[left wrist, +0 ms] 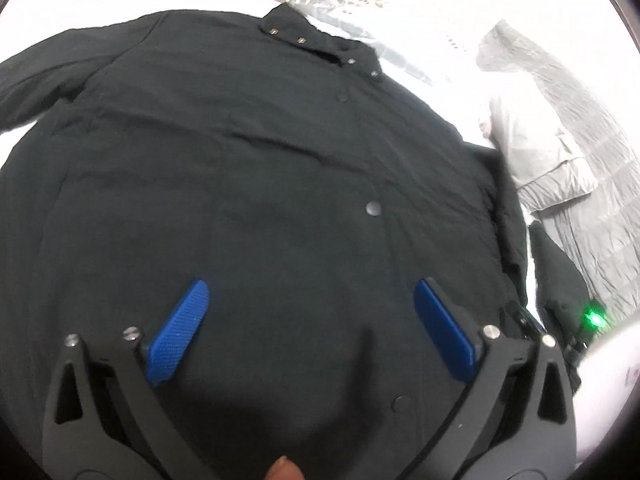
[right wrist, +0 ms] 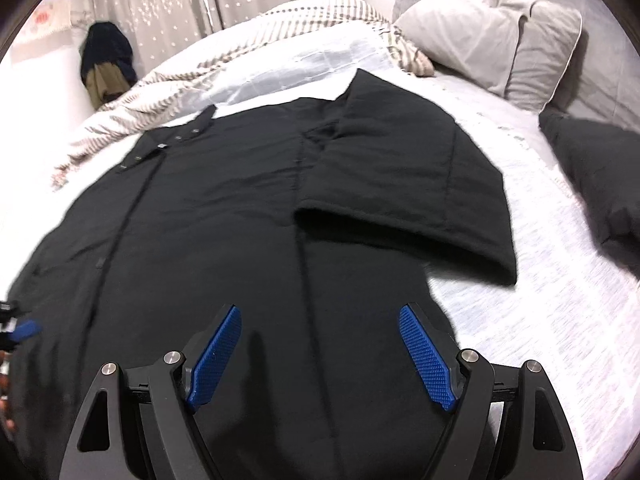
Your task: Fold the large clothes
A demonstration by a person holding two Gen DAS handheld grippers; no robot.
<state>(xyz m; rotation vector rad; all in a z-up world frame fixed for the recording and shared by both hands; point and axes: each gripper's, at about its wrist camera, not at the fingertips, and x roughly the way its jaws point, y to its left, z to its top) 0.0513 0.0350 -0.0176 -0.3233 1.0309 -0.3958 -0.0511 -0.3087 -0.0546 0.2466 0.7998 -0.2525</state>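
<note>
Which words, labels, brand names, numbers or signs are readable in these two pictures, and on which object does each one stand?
No text can be read in either view.
Black jacket: no label or print shows, only plain snap buttons.
White object at the right edge of the left wrist view: a dark mark, cut off and too blurred to read.
Wall hanging: a reddish pattern, too blurred to read.

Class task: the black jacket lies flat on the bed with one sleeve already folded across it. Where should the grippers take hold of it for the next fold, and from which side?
Probably the bottom hem of the black jacket, from the near side. It lies flat nearest both open grippers, the left gripper and right gripper; pinch an edge corner each.
</note>
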